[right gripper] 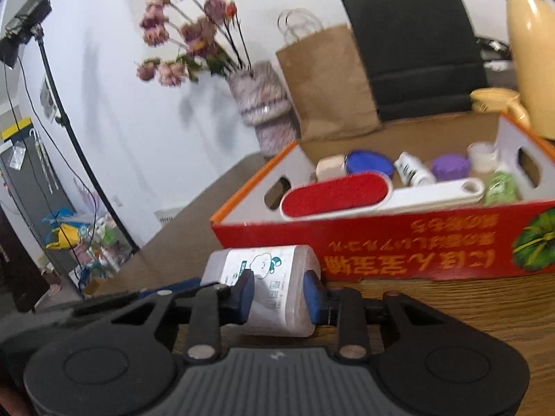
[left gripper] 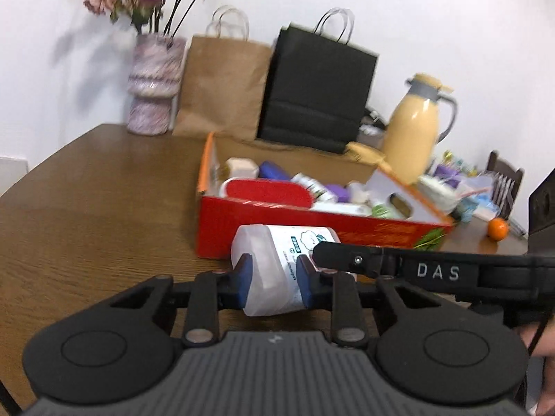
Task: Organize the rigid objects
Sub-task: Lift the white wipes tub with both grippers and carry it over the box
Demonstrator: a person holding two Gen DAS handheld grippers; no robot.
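Brown wooden table (left gripper: 86, 208), broad, wood grain clear at the near edge.

Far side, against the wall: black paper bag (left gripper: 317, 90), brown paper bag (left gripper: 222, 86), vase of dried flowers (left gripper: 154, 86) at far left, cream thermos jug (left gripper: 414, 121) at far right.

Red cardboard box (right gripper: 399, 242) sits mid-table, open top, printing on its near wall. Already inside: red-faced lint brush (right gripper: 336, 194) with a white handle, a blue lid, a purple lid, a small white bottle, a pale cube, something green at the right end. Judged from this, most of the sorting is done.

One item remains outside the box: white plastic bottle (left gripper: 274, 267), translucent with a printed label, lying sideways just near of the box's near wall. Whether it rests on the table or is lifted clear, cannot tell.

Left gripper (left gripper: 272, 277): blue pads pressed against both sides of the bottle, clamped on it. Right gripper (right gripper: 279, 294): likewise closed on the same bottle, from the other end. Its arm crosses the left camera's view at right.

Small orange (left gripper: 497, 228) sits far right on the table, apart from the box.

Left to do, by my reading: lift the bottle over the near wall and set it in a free gap.
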